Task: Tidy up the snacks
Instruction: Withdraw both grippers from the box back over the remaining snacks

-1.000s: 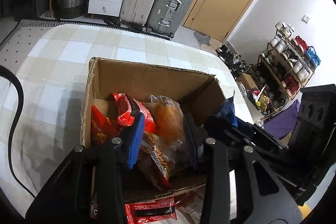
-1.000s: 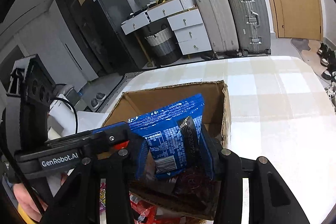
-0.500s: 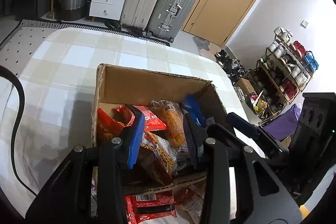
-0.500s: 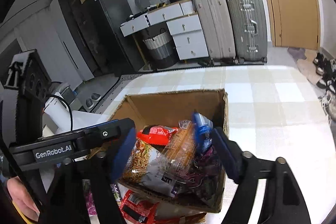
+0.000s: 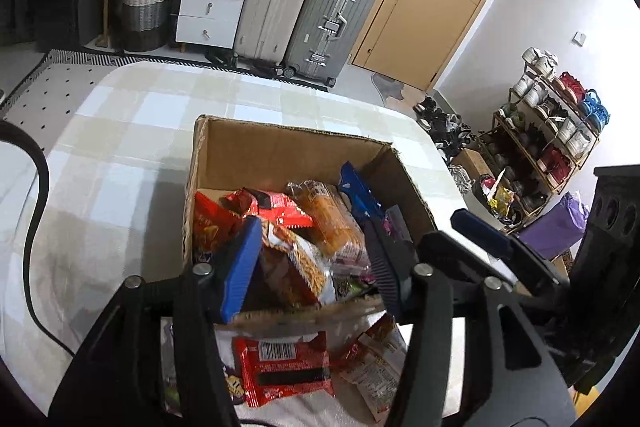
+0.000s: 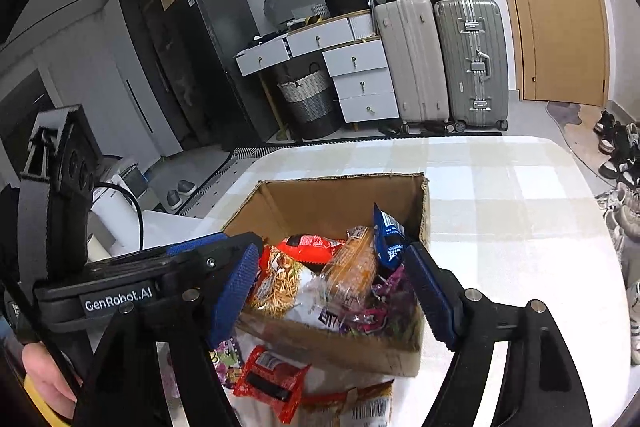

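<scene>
While both claws hover over the near rim of the cardboard box (image 5: 280,155) on the checked tabletop (image 5: 120,131), neither grips anything. Left claw (image 5: 316,267): jaws opening, nothing pressed between them. Right claw (image 6: 332,291): jaws spread wide and empty. Snack packets fill the box, among them a blue packet (image 6: 388,239) standing upright against its right wall and an orange packet (image 5: 332,223). A red packet (image 5: 284,371) lies on the tabletop just before the box.
</scene>
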{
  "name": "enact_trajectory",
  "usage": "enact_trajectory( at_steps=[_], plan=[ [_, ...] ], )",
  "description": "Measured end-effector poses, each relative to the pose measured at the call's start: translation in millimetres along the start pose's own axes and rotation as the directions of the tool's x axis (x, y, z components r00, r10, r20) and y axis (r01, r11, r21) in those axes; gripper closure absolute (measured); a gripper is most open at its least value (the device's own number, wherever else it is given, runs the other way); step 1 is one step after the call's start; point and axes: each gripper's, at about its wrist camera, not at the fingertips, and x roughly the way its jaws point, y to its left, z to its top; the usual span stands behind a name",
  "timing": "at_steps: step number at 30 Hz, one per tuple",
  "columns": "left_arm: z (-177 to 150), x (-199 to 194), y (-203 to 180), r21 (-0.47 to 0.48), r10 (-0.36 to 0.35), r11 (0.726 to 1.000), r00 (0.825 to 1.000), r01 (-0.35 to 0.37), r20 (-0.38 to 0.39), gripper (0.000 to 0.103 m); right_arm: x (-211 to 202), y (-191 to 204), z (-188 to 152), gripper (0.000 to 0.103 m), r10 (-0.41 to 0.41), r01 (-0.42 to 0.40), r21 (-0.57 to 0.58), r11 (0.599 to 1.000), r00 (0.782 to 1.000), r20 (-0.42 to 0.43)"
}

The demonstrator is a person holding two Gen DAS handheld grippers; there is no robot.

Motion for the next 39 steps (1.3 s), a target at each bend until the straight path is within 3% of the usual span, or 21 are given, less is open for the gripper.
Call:
enact_trajectory(
  at_steps=[14,21,29,32,34,39],
  plan=[
    [-26,-71,-29,0.04,0.053,0.998,0.993,-0.057,0.109,0.025,-60,8,-12,0.022,0.0,0.0,-0.006,1.0,0.999,0.054],
    [-45,-124,-46,0.075,0.078,0.993,0.983,-0.092,0.169,0.024,-101,25,-29,0.021,0.034,-0.031,-0.03,0.999,0.995,0.098],
    [-92,-215,-60,0.091,0.073,0.991,0.956,-0.102,0.283,0.015,-171,63,-49,0.015,0.085,-0.068,-0.094,0.993,0.977,0.195],
    [-115,-249,-61,0.078,0.099,0.989,0.945,-0.129,0.311,0.002,-197,76,-59,0.008,0.103,-0.081,-0.101,0.992,0.968,0.231],
    [-129,-270,-56,0.064,0.098,0.99,0.936,-0.126,0.337,0.001,-210,83,-64,0.008,0.107,-0.082,-0.113,0.99,0.965,0.241],
    [-163,-310,-48,0.036,0.079,0.995,0.942,-0.096,0.326,0.001,-236,98,-86,0.006,0.106,-0.073,-0.139,0.988,0.963,0.25]
  ],
)
